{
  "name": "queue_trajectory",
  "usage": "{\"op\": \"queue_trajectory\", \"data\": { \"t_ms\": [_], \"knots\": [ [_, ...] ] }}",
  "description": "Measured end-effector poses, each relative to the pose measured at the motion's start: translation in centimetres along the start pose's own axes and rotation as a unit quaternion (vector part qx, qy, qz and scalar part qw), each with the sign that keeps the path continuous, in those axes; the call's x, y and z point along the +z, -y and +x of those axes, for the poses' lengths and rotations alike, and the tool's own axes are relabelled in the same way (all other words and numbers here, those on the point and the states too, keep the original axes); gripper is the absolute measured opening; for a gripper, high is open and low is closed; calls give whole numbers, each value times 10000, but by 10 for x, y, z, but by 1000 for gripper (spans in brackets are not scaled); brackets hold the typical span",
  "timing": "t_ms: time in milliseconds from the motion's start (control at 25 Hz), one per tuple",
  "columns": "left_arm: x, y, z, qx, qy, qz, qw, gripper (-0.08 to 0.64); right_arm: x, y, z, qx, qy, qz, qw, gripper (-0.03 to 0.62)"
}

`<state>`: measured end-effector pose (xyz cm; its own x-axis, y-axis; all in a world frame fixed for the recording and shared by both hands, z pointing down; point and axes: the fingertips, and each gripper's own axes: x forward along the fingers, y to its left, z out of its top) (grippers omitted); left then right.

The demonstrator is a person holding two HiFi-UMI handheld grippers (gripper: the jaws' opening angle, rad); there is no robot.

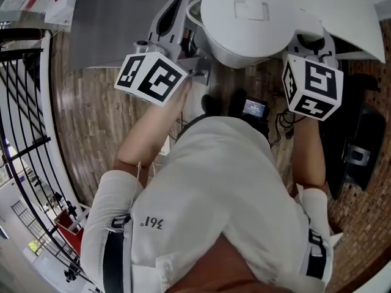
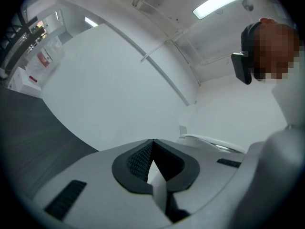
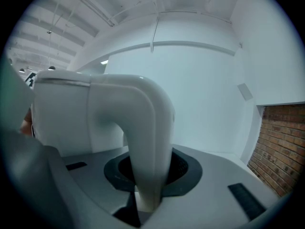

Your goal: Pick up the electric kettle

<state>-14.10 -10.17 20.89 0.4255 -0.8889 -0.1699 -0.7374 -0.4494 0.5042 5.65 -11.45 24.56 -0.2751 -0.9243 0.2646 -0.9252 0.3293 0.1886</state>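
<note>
White electric kettle point(image 1: 244, 23) was aloft at 12 o'clock before person point(image 1: 214, 188); right hand-held gripper point(image 3: 152, 175) at 3 o'clock clenched its handle point(image 3: 143, 123); left hand-held gripper point(image 2: 152, 161) at 9 o'clock had pads pressed together, gripping nothing.

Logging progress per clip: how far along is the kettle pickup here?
Done: the right gripper is shut on the handle of the white kettle. In hand: it is held up before the person, seemingly clear of any surface. Left: nothing obvious.
</note>
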Motion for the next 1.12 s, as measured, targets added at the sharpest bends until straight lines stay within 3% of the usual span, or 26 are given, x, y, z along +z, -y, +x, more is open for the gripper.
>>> {"op": "queue_trajectory", "data": {
  "t_ms": [480, 840, 1120],
  "knots": [
    [29, -30, -29, -72, 87, -38, 9999, -2, 18, -48, 1, -102, 84, -16, 9999, 83],
    [35, -29, -25, -2, 175, -63, 9998, -2, 22, -45, 8, 21, 60, -45, 10000, 83],
    [33, -14, -5, -12, 329, -52, 9994, -2, 31, -18, 11, 35, 150, -164, 9997, 83]
  ]
}}
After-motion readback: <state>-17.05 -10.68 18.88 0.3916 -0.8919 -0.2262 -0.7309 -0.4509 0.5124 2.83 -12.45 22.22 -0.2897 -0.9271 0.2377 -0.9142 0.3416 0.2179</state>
